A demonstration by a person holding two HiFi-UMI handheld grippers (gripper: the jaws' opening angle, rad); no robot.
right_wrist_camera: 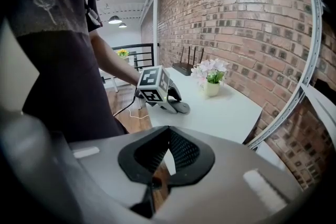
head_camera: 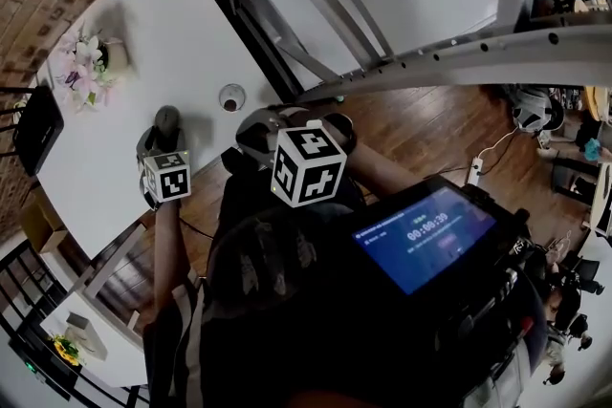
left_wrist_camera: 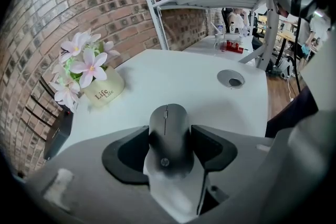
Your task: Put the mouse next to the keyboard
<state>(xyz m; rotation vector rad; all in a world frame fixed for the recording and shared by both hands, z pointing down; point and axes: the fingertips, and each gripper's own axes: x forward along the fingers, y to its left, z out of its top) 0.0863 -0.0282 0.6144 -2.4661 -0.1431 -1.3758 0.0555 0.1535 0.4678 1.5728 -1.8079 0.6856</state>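
A dark grey mouse (left_wrist_camera: 168, 136) sits between the jaws of my left gripper (left_wrist_camera: 170, 140), whose black pads press on both its sides, so the gripper is shut on it. In the head view the mouse (head_camera: 168, 120) is low over the near right part of the white table (head_camera: 143, 24). From the right gripper view, the mouse (right_wrist_camera: 181, 107) looks to be at the table's surface, but I cannot tell whether it touches. My right gripper (right_wrist_camera: 169, 129) hangs off the table's edge over the wood floor, shut and empty. No keyboard shows in any view.
A pot of pink flowers (left_wrist_camera: 97, 89) stands at the table's far left by the brick wall. A round cable hole (left_wrist_camera: 230, 79) lies to the right of the mouse. A black router (right_wrist_camera: 185, 67) is at the far end. A white metal shelf frame (head_camera: 402, 62) borders the table's right side.
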